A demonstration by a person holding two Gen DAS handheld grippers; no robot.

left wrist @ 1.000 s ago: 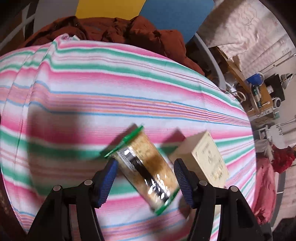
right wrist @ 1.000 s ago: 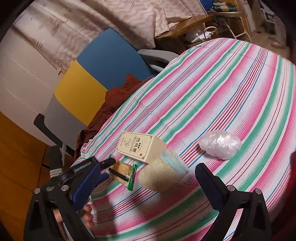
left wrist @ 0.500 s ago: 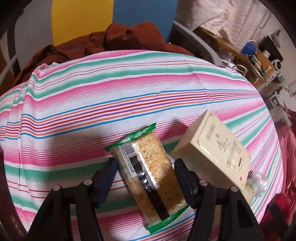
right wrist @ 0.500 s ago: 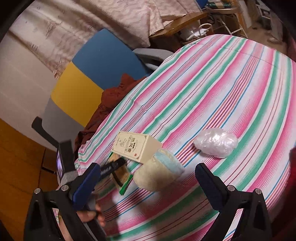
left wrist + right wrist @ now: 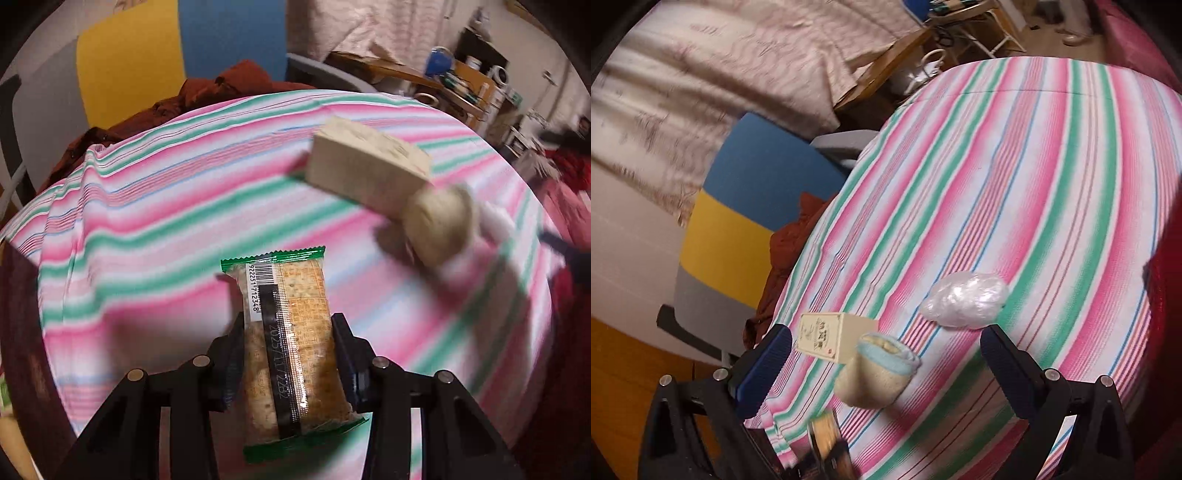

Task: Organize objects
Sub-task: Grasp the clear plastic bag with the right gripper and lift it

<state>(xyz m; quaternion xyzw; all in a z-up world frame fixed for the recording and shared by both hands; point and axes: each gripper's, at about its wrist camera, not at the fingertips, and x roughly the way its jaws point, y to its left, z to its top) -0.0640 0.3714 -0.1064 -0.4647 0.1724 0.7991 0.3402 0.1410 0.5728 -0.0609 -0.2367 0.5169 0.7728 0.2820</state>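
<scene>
1. While the left gripper (image 5: 288, 347) pinches it, the cracker pack (image 5: 286, 343) sits lengthwise between both pads, barcode end pointing away, green crimped edges at both ends. It looks lifted off the tablecloth (image 5: 155, 206); contact with the cloth can't be confirmed.
2. Left wrist view is motion-blurred. Beyond the pack: cream box (image 5: 365, 170) lying on the cloth, with a rolled beige sock (image 5: 439, 225) touching its right end.
3. Right gripper (image 5: 886, 354) has fingers spread wide, nothing between them, hovering over the near table edge.
4. Right wrist view: box (image 5: 827, 338), label up, sits just beside the sock (image 5: 877, 373), which has a light blue cuff. Plastic bundle (image 5: 964, 304) lies apart from both, further right.
5. Bottom of the right view shows a blurred bit of the pack (image 5: 827, 432), past the table edge.
6. Behind the table: chair (image 5: 746, 210) with blue, yellow and grey panels, rust-brown cloth (image 5: 207, 92) draped on it.
</scene>
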